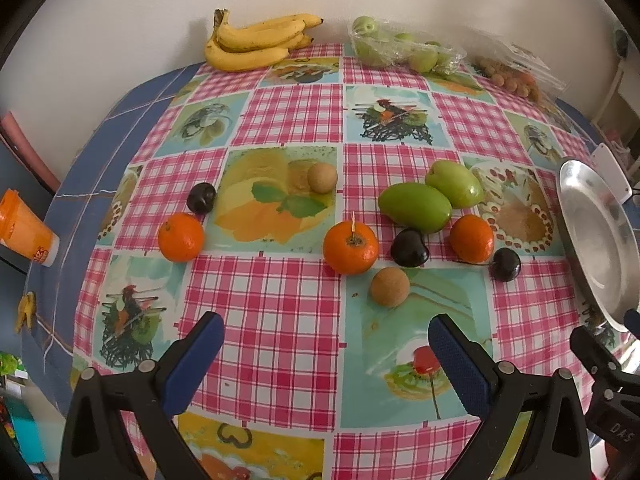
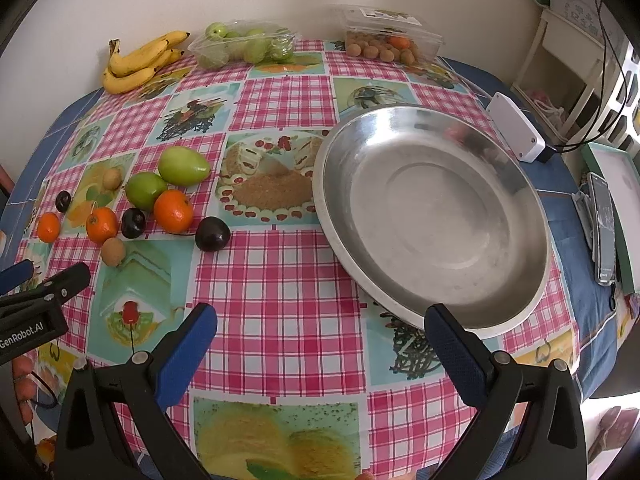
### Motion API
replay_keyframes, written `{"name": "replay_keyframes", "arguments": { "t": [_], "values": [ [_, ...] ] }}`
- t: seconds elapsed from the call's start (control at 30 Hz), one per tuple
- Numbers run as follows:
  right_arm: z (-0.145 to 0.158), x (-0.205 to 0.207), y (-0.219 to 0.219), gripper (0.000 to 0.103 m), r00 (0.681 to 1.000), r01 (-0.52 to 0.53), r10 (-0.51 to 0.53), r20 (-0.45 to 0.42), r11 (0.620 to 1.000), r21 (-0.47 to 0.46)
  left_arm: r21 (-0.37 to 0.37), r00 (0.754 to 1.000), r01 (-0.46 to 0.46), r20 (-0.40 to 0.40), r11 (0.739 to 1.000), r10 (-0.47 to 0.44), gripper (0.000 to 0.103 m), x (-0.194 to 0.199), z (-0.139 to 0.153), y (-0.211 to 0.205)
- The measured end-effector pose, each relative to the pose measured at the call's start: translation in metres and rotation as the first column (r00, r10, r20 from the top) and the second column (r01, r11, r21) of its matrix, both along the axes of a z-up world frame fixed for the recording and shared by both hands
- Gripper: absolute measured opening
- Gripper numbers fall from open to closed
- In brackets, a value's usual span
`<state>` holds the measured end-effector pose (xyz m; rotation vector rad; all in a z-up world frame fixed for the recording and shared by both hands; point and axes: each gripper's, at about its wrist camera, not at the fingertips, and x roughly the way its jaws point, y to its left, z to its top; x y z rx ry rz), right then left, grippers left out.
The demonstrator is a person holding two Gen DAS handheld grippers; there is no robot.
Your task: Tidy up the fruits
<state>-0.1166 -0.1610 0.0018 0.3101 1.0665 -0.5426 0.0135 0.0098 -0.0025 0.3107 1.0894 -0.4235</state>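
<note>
Nothing sorted yet: round shiny steel dish [image 2: 432,216] is empty. Three small orange tangerines [image 1: 351,247], two oval green fruits [image 1: 415,207], dark cherries, brown longans all loose on checked tablecloth [image 1: 280,320], left of dish. Left gripper [image 1: 326,354] & right gripper [image 2: 320,344] both spread wide, holding nothing.

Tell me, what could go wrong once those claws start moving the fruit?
The round fruit may roll: the dark plum lies loose on the slick tablecloth, so a nudge could send it away. The two green fruits lie touching, so grabbing one might push the other. Both the left claw and right claw are open, holding nothing.
</note>
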Motion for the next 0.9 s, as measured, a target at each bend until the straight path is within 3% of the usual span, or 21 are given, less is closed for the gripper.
{"name": "replay_keyframes", "arguments": {
  "t": [0.23,0.4,0.6,0.9],
  "values": [
    [0.003,0.004,0.002,0.103,0.999,-0.026,0.024,0.042,0.999,0.039,-0.077,1.000,-0.023,0.019,0.997,0.024,0.103,0.010,0.007,0.008],
    [0.011,0.015,0.005,0.103,0.994,-0.044,0.038,0.100,0.997,0.056,-0.135,0.995,-0.095,0.007,0.986,0.097,0.103,0.028,0.012,0.021],
    [0.014,0.030,0.011,0.103,0.987,-0.099,0.087,0.131,0.991,0.089,-0.167,0.993,-0.097,-0.085,0.981,0.083,0.103,0.038,0.005,0.020],
    [0.006,0.056,0.022,0.103,0.982,-0.182,0.173,0.083,0.976,0.116,-0.090,0.985,-0.120,-0.133,0.989,0.107,0.103,0.040,0.000,-0.005]
  ]
}}
